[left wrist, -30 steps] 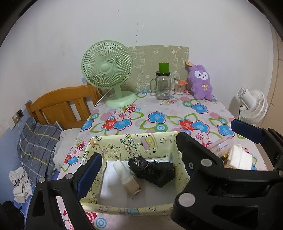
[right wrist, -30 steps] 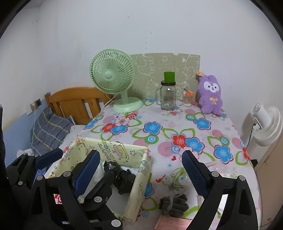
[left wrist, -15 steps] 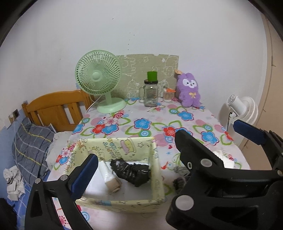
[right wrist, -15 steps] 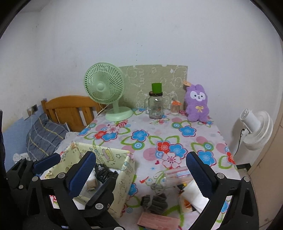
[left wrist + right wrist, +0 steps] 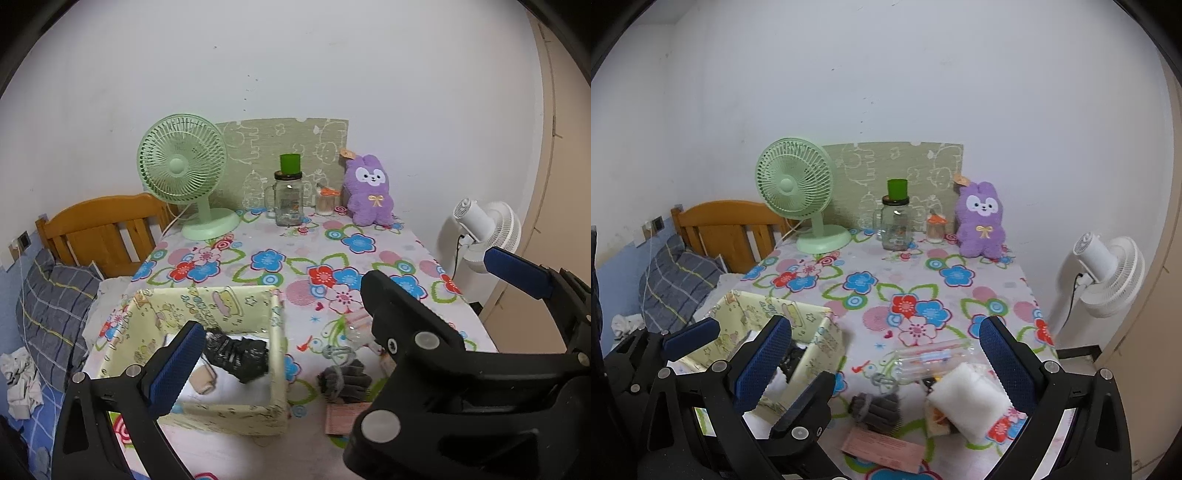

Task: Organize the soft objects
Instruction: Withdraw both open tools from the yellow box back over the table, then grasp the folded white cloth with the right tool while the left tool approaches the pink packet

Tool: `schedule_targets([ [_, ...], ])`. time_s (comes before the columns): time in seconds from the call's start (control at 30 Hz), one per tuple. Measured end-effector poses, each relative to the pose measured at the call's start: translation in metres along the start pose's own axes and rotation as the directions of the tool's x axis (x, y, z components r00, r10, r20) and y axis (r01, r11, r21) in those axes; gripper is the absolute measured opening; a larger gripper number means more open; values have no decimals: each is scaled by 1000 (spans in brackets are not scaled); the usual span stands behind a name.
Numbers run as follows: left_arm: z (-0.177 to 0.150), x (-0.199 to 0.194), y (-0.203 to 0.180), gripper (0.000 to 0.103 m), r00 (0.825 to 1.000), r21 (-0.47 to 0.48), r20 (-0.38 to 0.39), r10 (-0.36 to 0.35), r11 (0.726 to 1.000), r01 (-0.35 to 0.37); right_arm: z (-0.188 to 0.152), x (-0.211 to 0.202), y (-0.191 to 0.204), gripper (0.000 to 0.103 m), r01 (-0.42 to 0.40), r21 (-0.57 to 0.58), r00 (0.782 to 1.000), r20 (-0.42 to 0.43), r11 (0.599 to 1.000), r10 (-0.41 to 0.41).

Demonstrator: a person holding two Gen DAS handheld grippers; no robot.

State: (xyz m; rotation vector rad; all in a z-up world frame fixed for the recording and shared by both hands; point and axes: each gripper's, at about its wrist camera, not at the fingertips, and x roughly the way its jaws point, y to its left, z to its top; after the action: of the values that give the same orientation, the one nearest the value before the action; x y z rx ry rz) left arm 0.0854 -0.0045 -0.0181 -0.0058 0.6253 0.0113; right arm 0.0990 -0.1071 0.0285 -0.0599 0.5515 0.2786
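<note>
Above table, hand-held grippers (image 5: 886, 360) wide, empty.

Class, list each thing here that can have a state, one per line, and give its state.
left gripper: open, empty
right gripper: open, empty
fabric box: open-topped, holding black sock and beige roll
grey sock: lying outside the box
glass jar: upright, lidded
clear bottle: lying on its side

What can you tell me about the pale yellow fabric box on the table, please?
The fabric box is a soft, open-topped square bin, pale yellow with cartoon prints. Its walls sag slightly. It sits upright at the table's near left corner, on the flowered cloth. Inside lie a black bundle and a white-and-beige roll on a white bottom. Neither gripper touches it.
</note>
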Motion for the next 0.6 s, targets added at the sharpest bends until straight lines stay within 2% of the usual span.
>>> schedule_targets([
  [0.6, -19, 5, -51, 103, 999, 51, -14, -35, 998, 36, -30, -15, -45, 103, 47, 39, 999, -11, 998, -47],
])
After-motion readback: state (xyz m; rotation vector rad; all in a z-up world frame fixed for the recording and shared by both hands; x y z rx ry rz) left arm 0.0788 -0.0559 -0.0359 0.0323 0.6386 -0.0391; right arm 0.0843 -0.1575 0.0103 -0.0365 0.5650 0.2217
